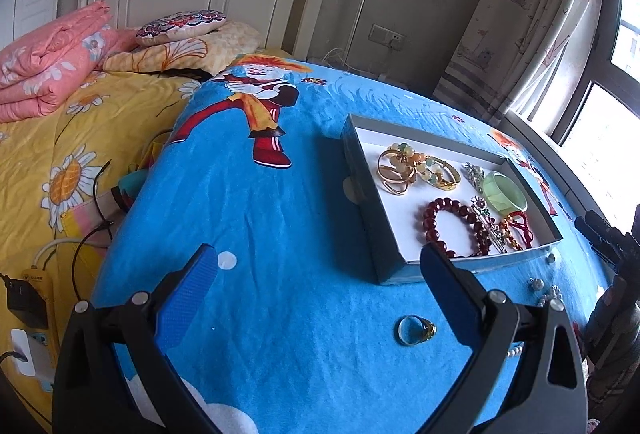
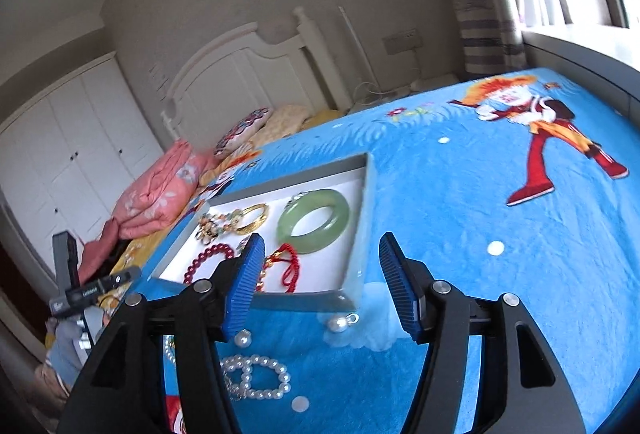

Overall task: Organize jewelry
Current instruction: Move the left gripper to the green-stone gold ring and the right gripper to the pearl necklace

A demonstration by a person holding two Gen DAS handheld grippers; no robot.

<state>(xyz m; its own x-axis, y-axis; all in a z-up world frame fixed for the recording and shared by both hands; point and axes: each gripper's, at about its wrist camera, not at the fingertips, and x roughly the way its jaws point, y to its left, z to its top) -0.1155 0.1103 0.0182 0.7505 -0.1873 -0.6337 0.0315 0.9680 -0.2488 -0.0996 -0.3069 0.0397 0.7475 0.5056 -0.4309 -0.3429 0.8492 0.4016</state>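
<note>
Both tools stand open and empty over the blue blanket (image 1: 280, 234). Ahead of the left tool (image 1: 320, 270) and a little to its right sits the tray (image 1: 362, 189), already holding gold bangles (image 1: 394, 169), a jade bangle (image 1: 505, 193), a red bead bracelet (image 1: 456, 226) and a red cord piece (image 2: 286, 266). Close under that tool's right finger lies a ring (image 1: 415, 330) — small, hard and light, likely to skid on the fleece, so it is best pinched across the band with the pads low. The right tool (image 2: 322, 282) points at the tray's near corner; just below its gap lies a pearl earring (image 2: 340, 322), another pearl (image 2: 243, 338) sits at the tip of its left finger, and a pearl bracelet (image 2: 256, 378) lies nearer still. The pearls are round and slippery and will probably roll; the strand is limp, so gripping a bunched part seems safest. All look light, though the jade is brittle — set things down gently beside it.
</note>
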